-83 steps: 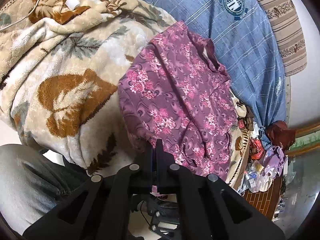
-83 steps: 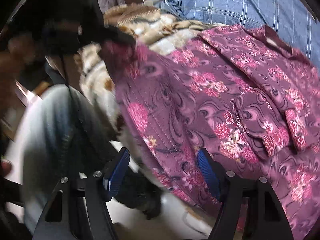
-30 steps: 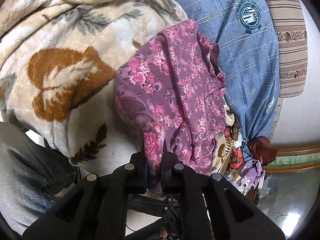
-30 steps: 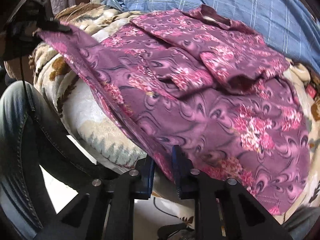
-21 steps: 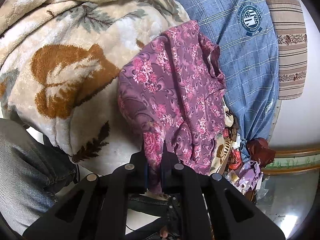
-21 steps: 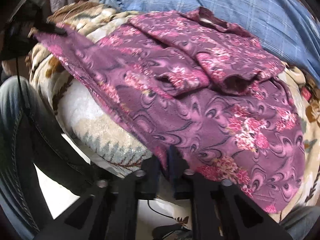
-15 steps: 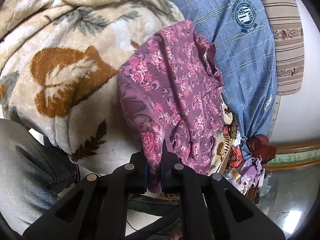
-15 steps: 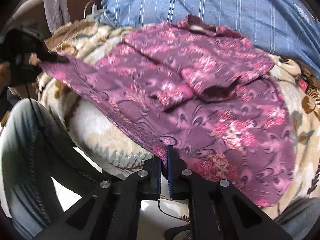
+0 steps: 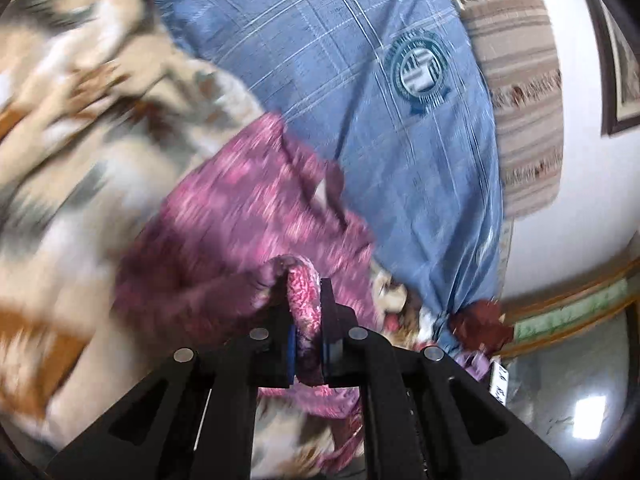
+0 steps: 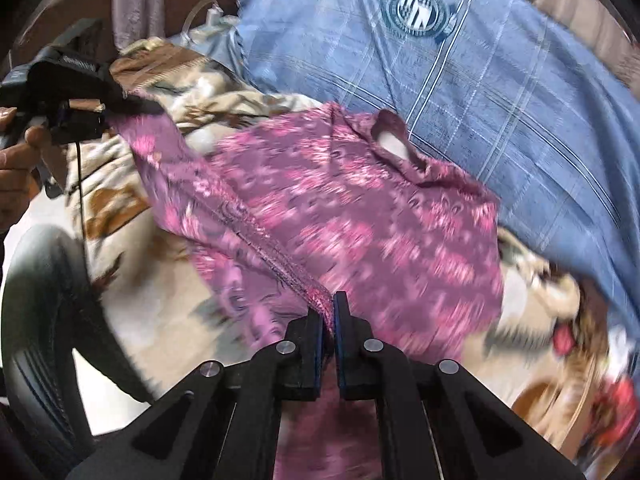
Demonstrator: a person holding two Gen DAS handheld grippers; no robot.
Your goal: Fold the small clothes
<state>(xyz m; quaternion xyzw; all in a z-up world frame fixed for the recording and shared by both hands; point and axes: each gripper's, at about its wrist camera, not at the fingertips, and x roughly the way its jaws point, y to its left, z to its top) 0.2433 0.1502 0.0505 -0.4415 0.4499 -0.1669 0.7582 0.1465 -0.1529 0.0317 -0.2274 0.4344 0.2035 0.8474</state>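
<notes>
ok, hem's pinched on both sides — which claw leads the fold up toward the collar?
Neither alone, probably. The left claw and the right claw are each shut on a bottom corner of the purple floral top, so carrying both toward the collar together looks best.

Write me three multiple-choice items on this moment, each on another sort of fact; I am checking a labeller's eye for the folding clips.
1. Where is the neck opening of the purple floral top?
A. at the end toward the blue checked sheet
B. between the right gripper's jaws
C. hanging over the person's knee

2. How many round crests show on the blue checked sheet?
A. none
B. one
C. three

3. How does the right gripper stand?
A. wide open above the top
B. shut on nothing
C. shut on the top's hem

Key: 1 A, the opening lies beside the sheet; 2 B, a single crest shows in both views; 3 C, the hem runs in between its jaws.
</notes>
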